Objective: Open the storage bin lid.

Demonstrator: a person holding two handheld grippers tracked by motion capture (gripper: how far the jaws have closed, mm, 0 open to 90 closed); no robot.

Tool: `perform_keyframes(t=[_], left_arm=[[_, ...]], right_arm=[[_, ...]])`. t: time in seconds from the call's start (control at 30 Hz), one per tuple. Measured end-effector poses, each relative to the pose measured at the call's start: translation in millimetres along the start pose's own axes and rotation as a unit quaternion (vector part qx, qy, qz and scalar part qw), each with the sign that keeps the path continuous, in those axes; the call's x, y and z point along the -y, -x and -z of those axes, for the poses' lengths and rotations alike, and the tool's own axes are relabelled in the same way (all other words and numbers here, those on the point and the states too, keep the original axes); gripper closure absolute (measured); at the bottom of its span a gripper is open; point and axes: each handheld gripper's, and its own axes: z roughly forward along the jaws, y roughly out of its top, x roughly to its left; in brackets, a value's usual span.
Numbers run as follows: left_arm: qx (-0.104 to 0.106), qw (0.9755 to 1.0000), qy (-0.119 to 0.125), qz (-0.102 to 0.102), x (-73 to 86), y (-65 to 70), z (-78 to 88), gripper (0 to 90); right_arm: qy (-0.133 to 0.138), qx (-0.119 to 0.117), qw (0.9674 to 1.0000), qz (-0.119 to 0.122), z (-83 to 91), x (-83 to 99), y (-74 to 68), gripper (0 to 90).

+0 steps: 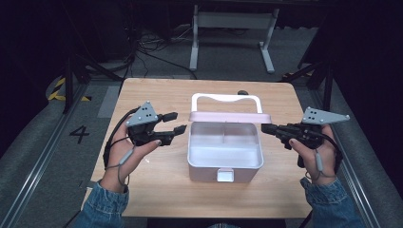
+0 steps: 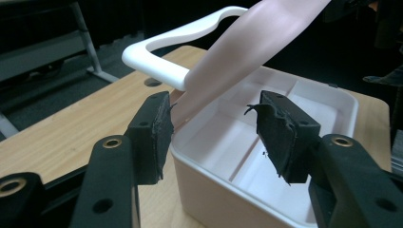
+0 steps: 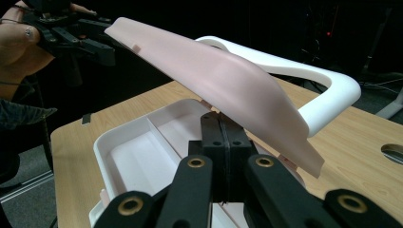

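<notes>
Box (image 1: 225, 152), lid raised, sits between parted left tongs (image 1: 174, 122) and closed right tongs (image 1: 266, 128).

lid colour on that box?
Pale pink lid, white handle; clearest in the right gripper view.

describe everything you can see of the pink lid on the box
The pink lid is a smooth, pale pink panel, plastic by its look, gently curved. It stands raised along the far edge of the open white box, tilted back, with the white handle behind it. The left gripper, jaws open, sits by its left end; no pad visibly presses on it. Whether it is hinged is unclear.
</notes>
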Motion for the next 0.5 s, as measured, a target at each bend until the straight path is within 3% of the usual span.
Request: perform_keyframes(t=[0.3, 0.43, 0.5], left_arm=[[0.014, 0.9998, 0.014, 0.001, -4.3, 8.3, -19.2, 41.3], [0.002, 0.9998, 0.015, -0.016, -9.3, 9.0, -28.7, 38.0], [-0.002, 0.9997, 0.017, -0.015, -11.4, 8.2, -32.5, 37.3]], right_arm=[[0.001, -0.004, 1.0, -0.007, 1.3, 0.9, 3.1, 90.0], [0.004, -0.003, 0.9999, -0.009, 1.7, 0.3, 4.5, 90.0], [0.005, -0.001, 1.0, -0.009, 2.0, 0.1, 5.4, 90.0]])
